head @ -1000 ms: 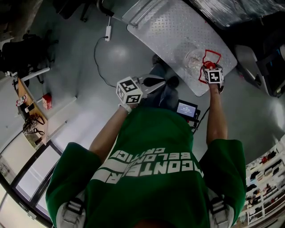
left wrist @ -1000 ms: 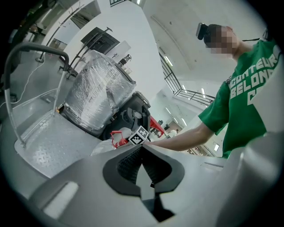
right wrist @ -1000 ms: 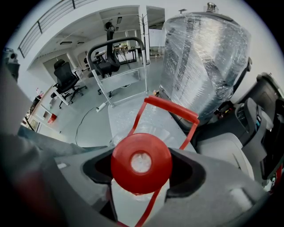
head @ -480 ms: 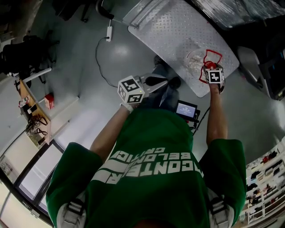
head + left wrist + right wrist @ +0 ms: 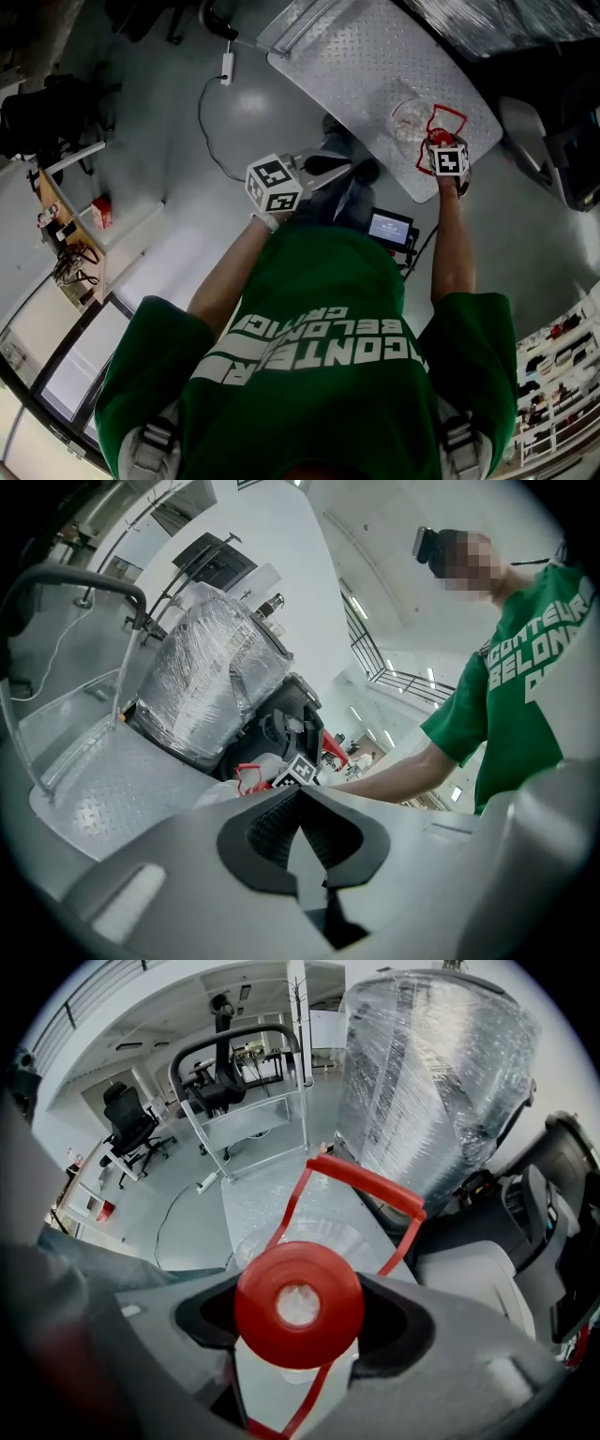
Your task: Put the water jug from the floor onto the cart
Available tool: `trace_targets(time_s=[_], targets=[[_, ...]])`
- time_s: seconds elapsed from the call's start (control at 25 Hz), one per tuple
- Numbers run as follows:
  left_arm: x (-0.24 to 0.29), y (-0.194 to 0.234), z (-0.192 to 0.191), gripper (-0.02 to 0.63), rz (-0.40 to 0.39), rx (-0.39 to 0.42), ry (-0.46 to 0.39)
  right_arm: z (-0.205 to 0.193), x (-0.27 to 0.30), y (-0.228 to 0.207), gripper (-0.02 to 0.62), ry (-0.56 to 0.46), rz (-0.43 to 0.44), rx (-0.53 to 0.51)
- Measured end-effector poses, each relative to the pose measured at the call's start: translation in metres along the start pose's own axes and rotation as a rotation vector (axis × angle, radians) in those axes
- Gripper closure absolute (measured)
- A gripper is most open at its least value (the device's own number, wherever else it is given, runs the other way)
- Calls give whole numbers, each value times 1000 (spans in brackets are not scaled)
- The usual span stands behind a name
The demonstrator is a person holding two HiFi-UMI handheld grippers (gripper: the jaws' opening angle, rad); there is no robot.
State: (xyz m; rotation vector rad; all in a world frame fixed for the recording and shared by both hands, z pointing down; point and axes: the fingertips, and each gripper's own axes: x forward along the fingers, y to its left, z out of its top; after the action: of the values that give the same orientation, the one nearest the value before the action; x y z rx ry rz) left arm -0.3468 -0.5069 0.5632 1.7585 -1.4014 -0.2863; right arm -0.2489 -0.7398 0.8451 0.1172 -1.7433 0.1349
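The water jug [image 5: 411, 120] is clear plastic with a red cap [image 5: 298, 1304] and a red carry handle [image 5: 366, 1185]. It is over the near corner of the cart's silver diamond-plate deck [image 5: 347, 66]; I cannot tell whether it rests on the deck. My right gripper [image 5: 433, 141] points straight down with its jaws closed round the jug's neck just under the cap [image 5: 298, 1340]. My left gripper [image 5: 319, 173] is held out level to the left of the cart, shut and with nothing in it [image 5: 302, 855]. From the left gripper view the jug's handle [image 5: 248, 778] shows far off.
The cart's push handle [image 5: 234, 1044] rises at its far end. A big bundle in clear wrap [image 5: 431, 1082] stands beside the cart. A cable with a power strip [image 5: 225, 70] lies on the grey floor. A small screen [image 5: 389, 228] hangs at the person's waist. Office chairs [image 5: 131, 1129] stand further off.
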Motion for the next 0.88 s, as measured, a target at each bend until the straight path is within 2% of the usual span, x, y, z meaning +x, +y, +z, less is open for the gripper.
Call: trace_targets(time_s=[0.28,0.44,0.6,0.88], targets=[[3,-5,-2,594,-15,12,3,-17,1,11,291,44,-14,-62],[4,-2,0,594,-26,23,6,-5,5,8,291,45,-8,-50],[3,-13,-2,594,-27,38,2,-1,-5,13,284,20,47,1],[3,-26,-4,594,-48,88,-9,-2,-47,0,285,-107,-10,38]])
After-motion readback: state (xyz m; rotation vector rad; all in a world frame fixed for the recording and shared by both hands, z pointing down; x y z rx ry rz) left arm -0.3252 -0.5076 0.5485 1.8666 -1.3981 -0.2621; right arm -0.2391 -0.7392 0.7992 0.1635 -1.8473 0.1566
